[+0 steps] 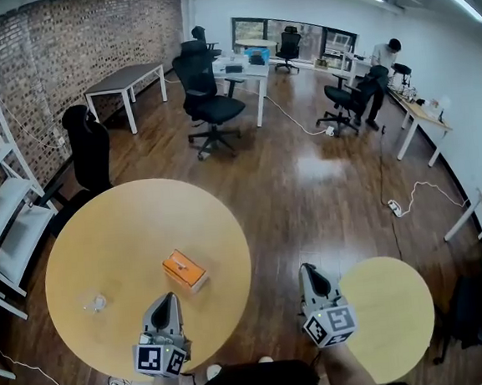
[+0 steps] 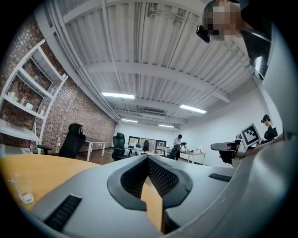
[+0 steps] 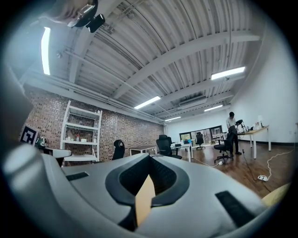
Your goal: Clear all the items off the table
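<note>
An orange box (image 1: 185, 270) lies near the middle of the large round wooden table (image 1: 102, 233). A small clear cup (image 1: 96, 304) stands toward the table's near left, and shows again as the clear cup (image 2: 22, 191) low on the left in the left gripper view. My left gripper (image 1: 167, 299) hovers over the table's near edge, just short of the box, jaws shut and empty (image 2: 148, 158). My right gripper (image 1: 305, 268) is off the table to the right, over the floor, also shut with nothing in it (image 3: 150, 158).
A smaller round table (image 1: 394, 312) stands at the near right. A black office chair (image 1: 91, 150) sits behind the big table and a white shelf unit (image 1: 3, 208) lines the brick wall at left. A power strip and cable (image 1: 396, 207) lie on the floor. A person (image 1: 386, 53) works at a far desk.
</note>
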Action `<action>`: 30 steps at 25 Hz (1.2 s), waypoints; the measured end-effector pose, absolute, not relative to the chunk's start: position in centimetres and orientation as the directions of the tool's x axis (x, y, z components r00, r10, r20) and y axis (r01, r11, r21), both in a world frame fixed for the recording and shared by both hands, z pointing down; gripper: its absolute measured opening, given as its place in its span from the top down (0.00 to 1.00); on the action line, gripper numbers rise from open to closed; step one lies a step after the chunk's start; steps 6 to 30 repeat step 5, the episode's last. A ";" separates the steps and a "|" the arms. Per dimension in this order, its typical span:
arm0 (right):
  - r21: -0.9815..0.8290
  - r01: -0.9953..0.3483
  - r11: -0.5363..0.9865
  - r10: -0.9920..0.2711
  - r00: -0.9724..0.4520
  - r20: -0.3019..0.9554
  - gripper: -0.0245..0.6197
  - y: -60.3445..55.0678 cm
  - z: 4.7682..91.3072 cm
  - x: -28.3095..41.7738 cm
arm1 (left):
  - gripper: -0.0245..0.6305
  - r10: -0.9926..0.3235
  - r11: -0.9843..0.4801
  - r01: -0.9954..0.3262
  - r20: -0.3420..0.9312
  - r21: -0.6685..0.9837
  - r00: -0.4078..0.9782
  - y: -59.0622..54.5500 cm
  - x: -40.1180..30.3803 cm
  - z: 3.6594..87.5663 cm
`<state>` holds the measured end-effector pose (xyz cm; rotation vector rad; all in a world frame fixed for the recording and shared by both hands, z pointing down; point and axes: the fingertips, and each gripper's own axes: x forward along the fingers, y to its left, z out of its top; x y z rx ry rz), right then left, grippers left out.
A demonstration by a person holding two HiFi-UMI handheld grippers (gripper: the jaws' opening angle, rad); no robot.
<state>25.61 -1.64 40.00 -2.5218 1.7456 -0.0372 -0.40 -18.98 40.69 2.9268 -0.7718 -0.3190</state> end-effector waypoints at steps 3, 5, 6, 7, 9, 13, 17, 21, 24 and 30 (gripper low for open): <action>-0.080 -0.932 -0.354 -0.934 0.357 -0.027 0.96 -1.5 39.9 25.6 | 0.96 -0.487 -0.872 -0.471 -0.149 0.133 0.861 -18.9 -0.4 41.3; -0.083 -0.932 -0.353 -0.934 0.356 -0.030 0.96 -1.7 39.9 25.4 | 0.96 -0.488 -0.871 -0.474 -0.129 0.130 0.863 -19.1 -0.8 41.8; -0.083 -0.932 -0.353 -0.934 0.356 -0.030 0.96 -1.7 39.9 25.4 | 0.96 -0.488 -0.871 -0.474 -0.129 0.130 0.863 -19.1 -0.8 41.8; -0.083 -0.932 -0.353 -0.934 0.356 -0.030 0.96 -1.7 39.9 25.4 | 0.96 -0.488 -0.871 -0.474 -0.129 0.130 0.863 -19.1 -0.8 41.8; -0.083 -0.932 -0.353 -0.934 0.356 -0.030 0.96 -1.7 39.9 25.4 | 0.96 -0.488 -0.871 -0.474 -0.129 0.130 0.863 -19.1 -0.8 41.8; -0.083 -0.932 -0.353 -0.934 0.356 -0.030 0.96 -1.7 39.9 25.4 | 0.96 -0.488 -0.871 -0.474 -0.129 0.130 0.863 -19.1 -0.8 41.8; -0.083 -0.932 -0.353 -0.934 0.356 -0.030 0.96 -1.7 39.9 25.4 | 0.96 -0.488 -0.871 -0.474 -0.129 0.130 0.863 -19.1 -0.8 41.8; -0.083 -0.932 -0.353 -0.934 0.356 -0.030 0.96 -1.7 39.9 25.4 | 0.96 -0.488 -0.871 -0.474 -0.129 0.130 0.863 -19.1 -0.8 41.8; -0.083 -0.932 -0.353 -0.934 0.356 -0.030 0.96 -1.7 39.9 25.4 | 0.96 -0.488 -0.871 -0.474 -0.129 0.130 0.863 -19.1 -0.8 41.8; -0.083 -0.932 -0.353 -0.934 0.356 -0.030 0.96 -1.7 39.9 25.4 | 0.96 -0.488 -0.871 -0.474 -0.129 0.130 0.863 -19.1 -0.8 41.8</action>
